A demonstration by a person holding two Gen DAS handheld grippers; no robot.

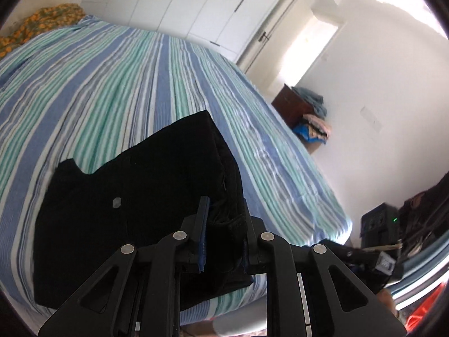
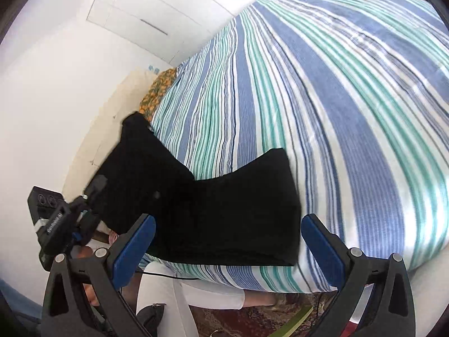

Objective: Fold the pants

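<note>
- Because the black pants (image 1: 134, 196) are soft and limp, I judge they sag unless taken at an edge or a corner.
- They lie on the striped bed (image 1: 112, 84), at the near edge.
- My left gripper (image 1: 223, 224) is clamped on a thick fold at its 12 o'clock.
- My right gripper (image 2: 228, 238) stands wide open and holds nothing; the pants are at 12 o'clock.

Black pants (image 1: 134, 196) on a striped bedsheet (image 1: 118, 90)

The bedsheet runs blue, teal and white stripes; at its far corner lies an orange-and-green patterned cloth (image 1: 42, 21).
</note>
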